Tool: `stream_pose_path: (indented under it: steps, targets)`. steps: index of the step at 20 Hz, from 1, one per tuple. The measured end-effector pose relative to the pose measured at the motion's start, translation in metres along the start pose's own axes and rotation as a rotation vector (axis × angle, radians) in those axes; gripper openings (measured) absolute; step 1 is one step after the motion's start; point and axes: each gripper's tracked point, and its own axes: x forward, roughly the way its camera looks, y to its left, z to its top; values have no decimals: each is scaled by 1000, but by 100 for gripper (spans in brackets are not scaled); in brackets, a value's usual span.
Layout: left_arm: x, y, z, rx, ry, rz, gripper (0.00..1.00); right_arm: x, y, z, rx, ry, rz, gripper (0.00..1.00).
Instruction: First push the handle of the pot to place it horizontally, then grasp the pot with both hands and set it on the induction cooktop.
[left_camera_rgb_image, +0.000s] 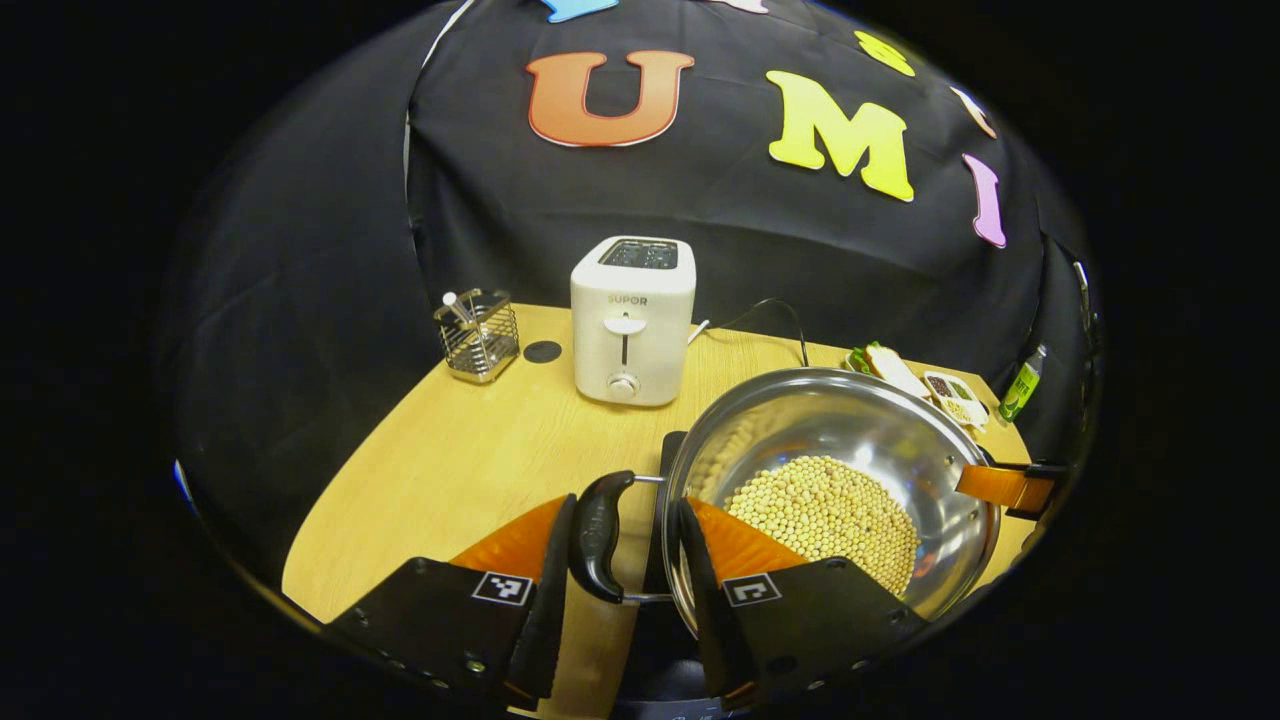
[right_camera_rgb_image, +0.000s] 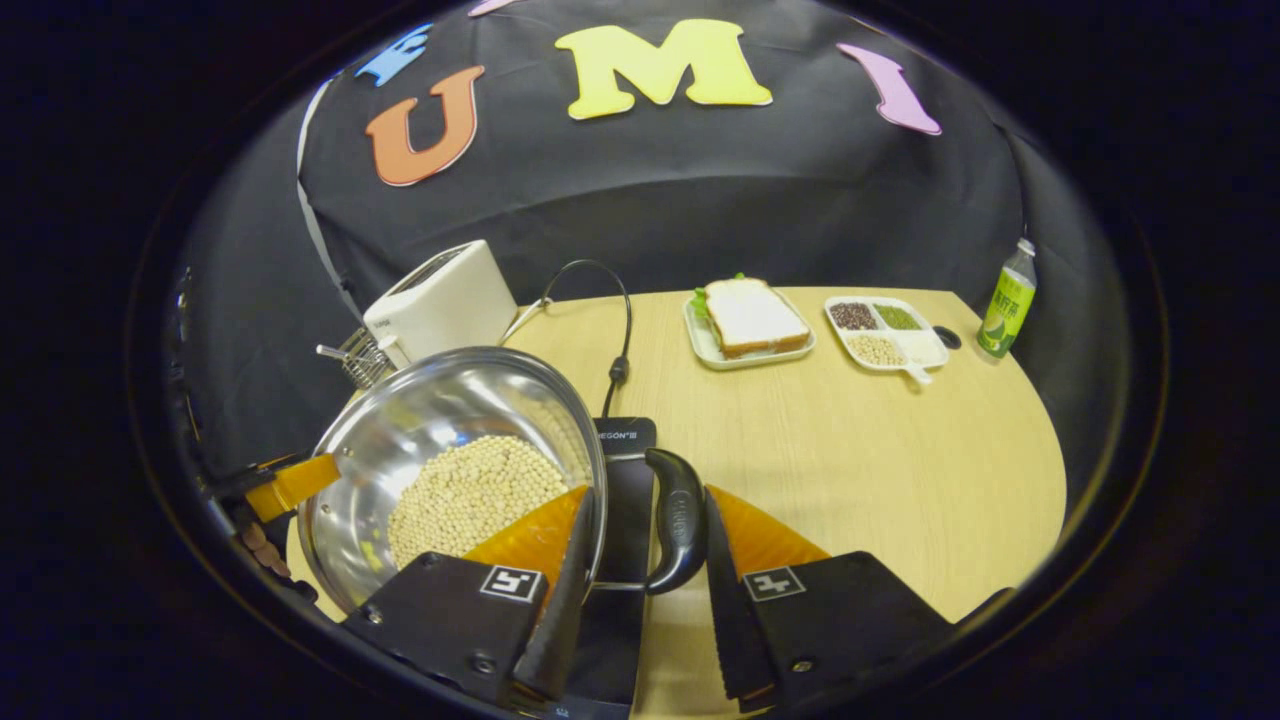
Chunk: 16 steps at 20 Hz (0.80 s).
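Pale wooden tabletop (right_camera_rgb_image: 880, 460) before the black booth cloth: my shiny steel pot (left_camera_rgb_image: 860, 440), holding a heap of pale soybeans (left_camera_rgb_image: 825, 515), sits at the near edge over the black induction cooktop (right_camera_rgb_image: 627, 470), whose slab juts out beneath it. Whether the base rests on the glass or hangs just above it I cannot tell. My left gripper (left_camera_rgb_image: 625, 560) brackets the pot's black left side handle (left_camera_rgb_image: 598, 535), one finger outside it, the other inside the rim; my right gripper (right_camera_rgb_image: 640, 555) brackets the black right side handle (right_camera_rgb_image: 675, 530) likewise. A gap shows beside each handle, so I cannot say either pair is clenched. I judge both handles level and the two-handed carry near its end; what seems left is settling the pot and letting go. Farther back stand a white toaster (left_camera_rgb_image: 632, 320) and a wire utensil basket (left_camera_rgb_image: 478, 335), far left; a sandwich on a white plate (right_camera_rgb_image: 750, 320), a divided dish of grains (right_camera_rgb_image: 882, 335) and a green bottle (right_camera_rgb_image: 1005, 300) sit far right.
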Motion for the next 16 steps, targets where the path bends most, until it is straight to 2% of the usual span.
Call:
stream_pose_path:
  steps: [5, 6, 7, 10, 11, 12, 13, 14, 15, 16]
  targets:
    - [-2, 1, -5, 9, -10, 3, 56, 0, -1, 3, 3, -34, 27, 61]
    - [-3, 1, -4, 10, -13, 0, 65, 0, 0, 3, 1, -44, 31, 61]
    - [-1, 1, -5, 13, -12, -3, 56, -1, -1, 4, 0, -59, 35, 60]
    - [-2, 2, -5, 25, -19, 7, 60, -2, -2, 6, 0, -98, 49, 67]
    - [-2, 3, -5, 21, -21, 14, 72, -4, -2, 7, -6, -106, 54, 68]
    - [-4, 3, -3, 16, -31, 13, 64, -8, -3, 7, -13, -113, 58, 70]
    - [-5, 4, 1, 11, -50, 15, 67, -14, -4, 8, -23, -125, 59, 70]
    - [-8, 2, 5, -2, -69, 5, 75, -22, -7, 12, -30, -149, 55, 70]
    - [-10, 3, 7, -5, -81, 8, 88, -30, -10, 15, -37, -173, 49, 73]
    - [-15, 5, 8, -8, -88, 20, 89, -39, -13, 16, -39, -194, 45, 77]
